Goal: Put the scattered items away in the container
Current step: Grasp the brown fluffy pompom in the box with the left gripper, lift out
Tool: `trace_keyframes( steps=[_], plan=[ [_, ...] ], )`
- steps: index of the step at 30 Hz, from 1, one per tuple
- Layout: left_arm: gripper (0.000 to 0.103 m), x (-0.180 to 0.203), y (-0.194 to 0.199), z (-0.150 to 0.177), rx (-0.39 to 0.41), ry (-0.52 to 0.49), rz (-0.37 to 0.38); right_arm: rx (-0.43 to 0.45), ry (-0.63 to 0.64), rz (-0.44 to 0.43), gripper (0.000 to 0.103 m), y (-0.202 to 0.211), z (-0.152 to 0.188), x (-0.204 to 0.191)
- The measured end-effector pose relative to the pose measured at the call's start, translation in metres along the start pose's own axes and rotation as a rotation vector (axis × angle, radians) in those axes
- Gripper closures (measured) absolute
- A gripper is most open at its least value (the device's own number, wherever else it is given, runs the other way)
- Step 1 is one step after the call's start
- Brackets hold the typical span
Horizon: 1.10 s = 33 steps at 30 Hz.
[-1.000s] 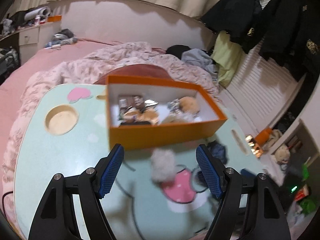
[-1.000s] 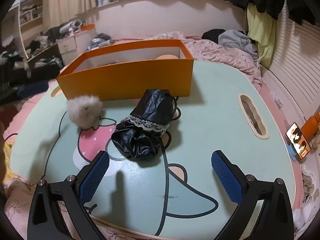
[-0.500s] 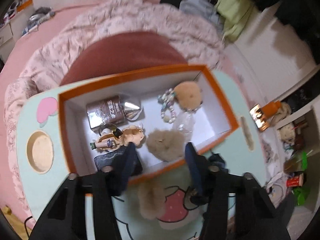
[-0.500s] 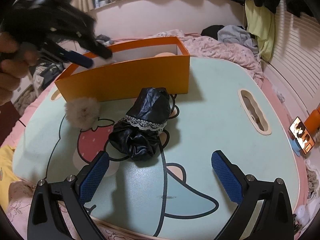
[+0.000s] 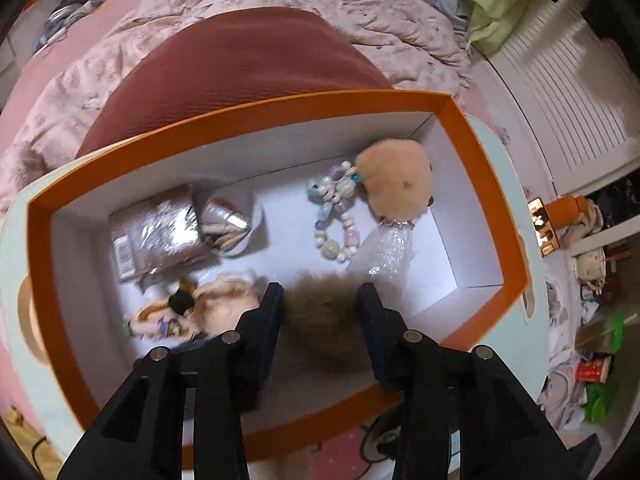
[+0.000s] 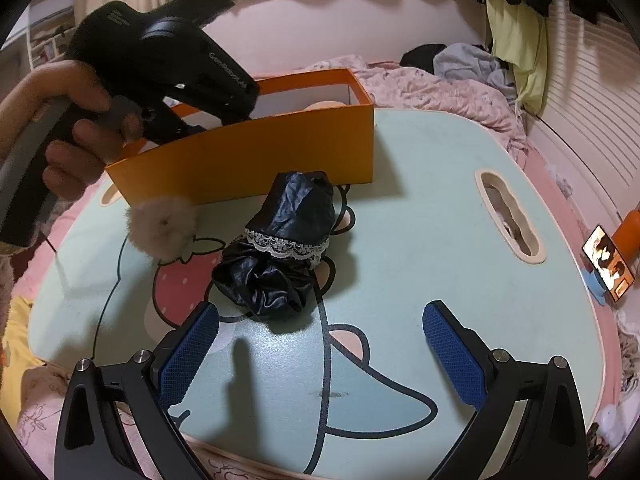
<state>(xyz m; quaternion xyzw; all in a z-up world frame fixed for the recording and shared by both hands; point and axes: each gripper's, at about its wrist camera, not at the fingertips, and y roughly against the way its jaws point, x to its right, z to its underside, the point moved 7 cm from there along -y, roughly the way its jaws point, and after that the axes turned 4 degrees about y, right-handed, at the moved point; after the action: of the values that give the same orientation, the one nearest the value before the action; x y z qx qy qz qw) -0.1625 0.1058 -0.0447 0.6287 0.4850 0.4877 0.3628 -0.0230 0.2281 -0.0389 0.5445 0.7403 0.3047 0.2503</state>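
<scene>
**Left wrist view: claw swings over the box and narrows around a fluffy ball**

A second ago the left gripper (image 5: 320, 292) hung wide open over the table (image 6: 420, 240), short of the orange box (image 5: 248, 120). It has since tipped steeply down and moved over the box, and its jaws have drawn in to a much narrower gap. A brown fluffy ball (image 5: 320, 320) inside the box now fills that gap. The picture is blurred there, so it cannot be told whether the pads pinch the ball or merely frame it. A bead bracelet (image 5: 334, 216), a tan pom-pom (image 5: 396, 184) and a foil packet (image 5: 160, 232) lie on the box floor.

The right gripper (image 6: 322, 308) has not moved. Its jaws are spread wide and empty above the table, near a black lace-trimmed bundle (image 6: 288, 236).

A pale pom-pom (image 6: 160, 224) sits just beside the box's front wall, exactly where it was a second ago. The left claw has therefore passed over it without taking it. By the look of things, two scattered items are left on the table: this pom-pom and the black bundle.
</scene>
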Motion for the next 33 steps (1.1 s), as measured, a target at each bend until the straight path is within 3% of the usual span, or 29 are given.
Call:
trace_keyframes(
  steps=[5, 8, 15, 20, 24, 28, 33],
  plan=[
    [0.081, -0.003, 0.001, -0.006, 0.001, 0.019, 0.036, -0.001, 0.0, 0.0, 0.001, 0.0, 0.0, 0.001],
    [0.086, -0.002, 0.018, -0.007, 0.037, -0.011, 0.035, -0.002, -0.003, -0.002, 0.001, -0.001, 0.0, 0.003],
    [0.087, -0.001, 0.094, -0.012, 0.195, -0.016, 0.149, -0.006, -0.006, -0.002, 0.001, -0.002, -0.001, 0.005],
    [0.087, -0.006, 0.134, 0.015, 0.284, -0.046, 0.2, -0.007, -0.006, -0.002, 0.001, -0.003, -0.001, 0.004],
    [0.087, -0.027, 0.128, 0.047, 0.307, -0.016, 0.213, -0.009, -0.005, 0.001, 0.001, -0.003, -0.001, 0.005],
    [0.087, -0.054, 0.109, 0.076, 0.367, 0.063, 0.18, -0.011, -0.002, 0.004, 0.001, -0.004, 0.0, 0.004],
    [0.087, -0.077, 0.091, 0.09, 0.446, 0.163, 0.175, -0.013, 0.0, 0.008, 0.001, -0.005, -0.002, 0.004]
  ],
)
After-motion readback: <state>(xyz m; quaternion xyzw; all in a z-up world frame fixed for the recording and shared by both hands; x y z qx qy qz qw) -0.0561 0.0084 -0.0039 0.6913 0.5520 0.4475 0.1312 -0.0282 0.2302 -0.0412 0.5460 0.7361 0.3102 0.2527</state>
